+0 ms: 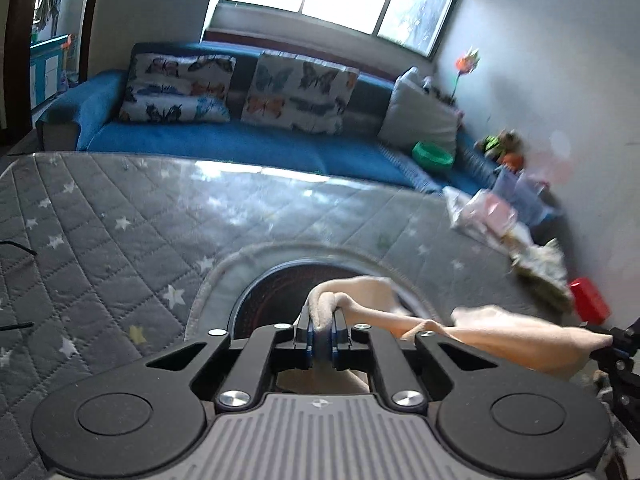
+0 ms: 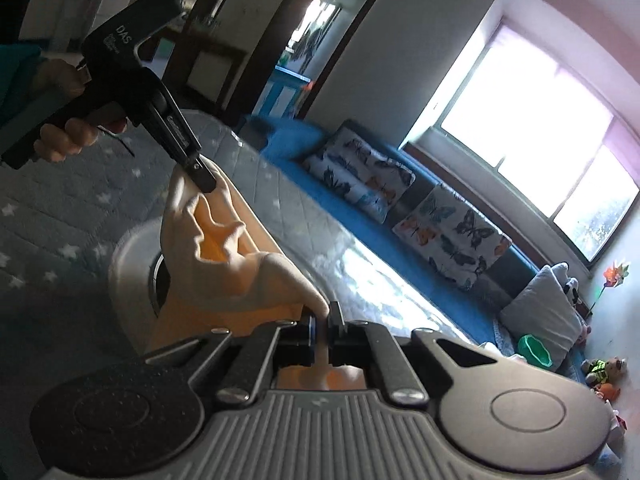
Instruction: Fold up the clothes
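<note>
A cream-coloured garment [image 1: 500,334] hangs in the air, stretched between my two grippers above the grey quilted table [image 1: 120,220]. My left gripper [image 1: 323,326] is shut on one corner of it; it also shows in the right wrist view [image 2: 206,184], held by a hand. My right gripper [image 2: 320,322] is shut on the other corner of the garment [image 2: 224,264]; its tip shows at the right edge of the left wrist view [image 1: 616,344]. The cloth sags in folds between the two grips.
A round grey mat with a dark centre [image 1: 280,280] lies on the table under the garment. A blue sofa [image 1: 240,148] with butterfly cushions [image 1: 296,96] stands behind. A pile of cloths [image 1: 500,220] and a red box [image 1: 588,300] lie at the table's right end.
</note>
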### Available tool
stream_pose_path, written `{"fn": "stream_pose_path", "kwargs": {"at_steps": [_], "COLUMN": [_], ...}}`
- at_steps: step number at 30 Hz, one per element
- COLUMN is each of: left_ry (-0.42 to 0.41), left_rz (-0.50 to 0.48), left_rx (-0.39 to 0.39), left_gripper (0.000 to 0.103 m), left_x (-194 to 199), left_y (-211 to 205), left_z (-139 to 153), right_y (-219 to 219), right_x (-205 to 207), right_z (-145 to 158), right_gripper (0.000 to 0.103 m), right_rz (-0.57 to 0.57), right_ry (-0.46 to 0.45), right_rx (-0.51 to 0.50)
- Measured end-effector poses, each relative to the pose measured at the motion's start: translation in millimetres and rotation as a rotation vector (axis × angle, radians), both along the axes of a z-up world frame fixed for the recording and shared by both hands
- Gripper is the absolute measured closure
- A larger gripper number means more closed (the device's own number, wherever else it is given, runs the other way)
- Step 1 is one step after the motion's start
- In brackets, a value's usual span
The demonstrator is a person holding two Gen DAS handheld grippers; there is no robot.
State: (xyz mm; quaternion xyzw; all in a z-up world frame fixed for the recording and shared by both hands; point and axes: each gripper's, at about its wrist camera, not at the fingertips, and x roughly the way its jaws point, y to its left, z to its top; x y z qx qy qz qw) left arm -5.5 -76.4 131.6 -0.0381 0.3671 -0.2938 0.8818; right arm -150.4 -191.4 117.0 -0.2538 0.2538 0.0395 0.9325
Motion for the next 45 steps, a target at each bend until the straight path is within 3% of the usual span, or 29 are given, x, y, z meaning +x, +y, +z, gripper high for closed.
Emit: {"fn": "stream_pose_path", "kwargs": {"at_steps": [8, 12, 19, 22, 26, 27, 31, 34, 39, 45], "left_ry": [-0.049, -0.001, 0.169, 0.200, 0.177, 0.165, 0.128, 0.106, 0.096, 0.031], "left_rz": [-0.093, -0.147, -0.167, -0.164, -0.180, -0.180, -0.188, -0.198, -0.167, -0.083], "left_rx": [-0.022, 0.038, 0.130, 0.169, 0.181, 0.183, 0.178, 0.189, 0.199, 0.171], "left_gripper": [0.094, 0.094, 0.094, 0.090, 0.080, 0.076, 0.060, 0.052, 0.050, 0.046], "left_x": [-68.0, -101.8, -128.8, -134.6, -137.4, -137.4, -135.6, -136.2, -129.9, -107.2], "left_y": [34.3, 45.5, 49.9, 49.2, 53.7, 55.1, 61.3, 63.8, 65.5, 65.3], "left_z": [22.4, 0.8, -61.5, -78.4, -75.7, -72.3, -60.5, -55.4, -53.0, -38.6], "right_y": [-7.1, 2.5, 19.5, 22.9, 10.3, 5.8, -20.6, -32.5, -44.2, -69.0], "right_x": [-70.2, -103.7, -123.4, -126.7, -125.7, -125.4, -108.0, -97.5, -70.1, -41.9], "right_z": [32.7, 25.5, -21.2, -33.2, -21.4, -18.1, -19.5, -26.5, -55.0, -81.1], "right_gripper": [0.099, 0.099, 0.098, 0.087, 0.070, 0.065, 0.061, 0.061, 0.061, 0.062], "right_rz": [0.077, 0.138, 0.198, 0.223, 0.225, 0.217, 0.138, 0.058, -0.115, -0.326], "right_ry": [0.035, 0.134, 0.369, 0.420, 0.423, 0.421, 0.402, 0.387, 0.334, 0.266], "right_rx": [0.112, 0.106, 0.158, 0.175, 0.224, 0.245, 0.325, 0.331, 0.282, 0.334]}}
